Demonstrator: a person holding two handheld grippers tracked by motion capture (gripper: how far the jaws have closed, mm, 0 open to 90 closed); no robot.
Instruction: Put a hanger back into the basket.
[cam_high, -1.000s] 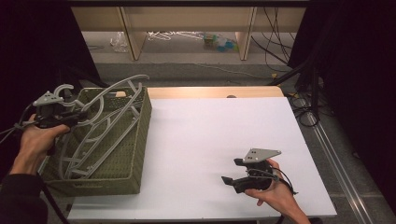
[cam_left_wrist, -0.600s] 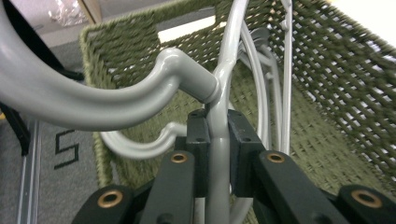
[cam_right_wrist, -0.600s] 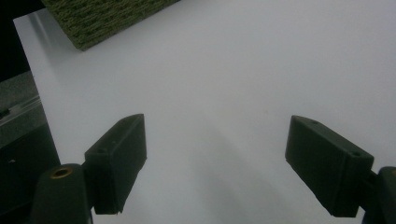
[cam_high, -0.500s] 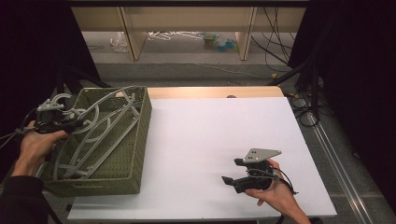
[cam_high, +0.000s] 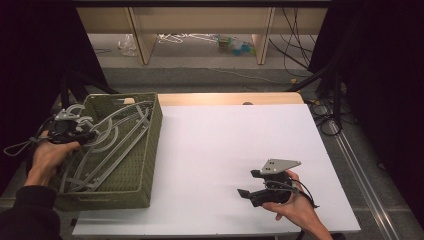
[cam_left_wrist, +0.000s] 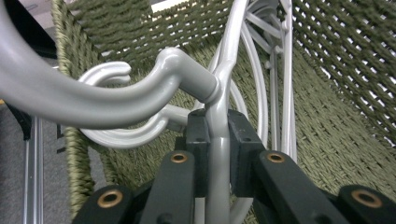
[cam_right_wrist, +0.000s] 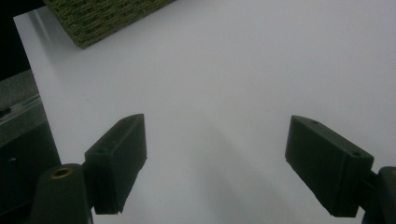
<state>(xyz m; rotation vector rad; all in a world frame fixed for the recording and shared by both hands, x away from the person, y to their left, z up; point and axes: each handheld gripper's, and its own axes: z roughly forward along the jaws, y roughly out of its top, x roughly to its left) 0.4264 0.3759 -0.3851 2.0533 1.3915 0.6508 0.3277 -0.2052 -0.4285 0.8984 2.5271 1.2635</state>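
A grey plastic hanger (cam_high: 121, 134) lies slanted in a green woven basket (cam_high: 155, 131) at the table's left. My left gripper (cam_high: 89, 134) is over the basket's left rim, shut on the hanger's neck just below the hook. In the left gripper view the pads (cam_left_wrist: 198, 140) pinch the hanger's stem (cam_left_wrist: 219, 100) inside the basket (cam_left_wrist: 327, 121), with more grey hangers behind it. My right gripper (cam_high: 248, 183) rests on the white table (cam_high: 225, 140) near the front right. It is open, and its jaws (cam_right_wrist: 215, 158) stand wide with nothing between them.
The basket holds several hangers, and a corner of the basket (cam_right_wrist: 102, 18) appears in the right gripper view. Beyond the table's far edge are a wooden shelf (cam_high: 200, 35) and floor clutter. Cables (cam_high: 325, 115) run along the right side.
My left gripper has sunk with the hanger, which now lies lower in the basket. The right gripper has not moved.
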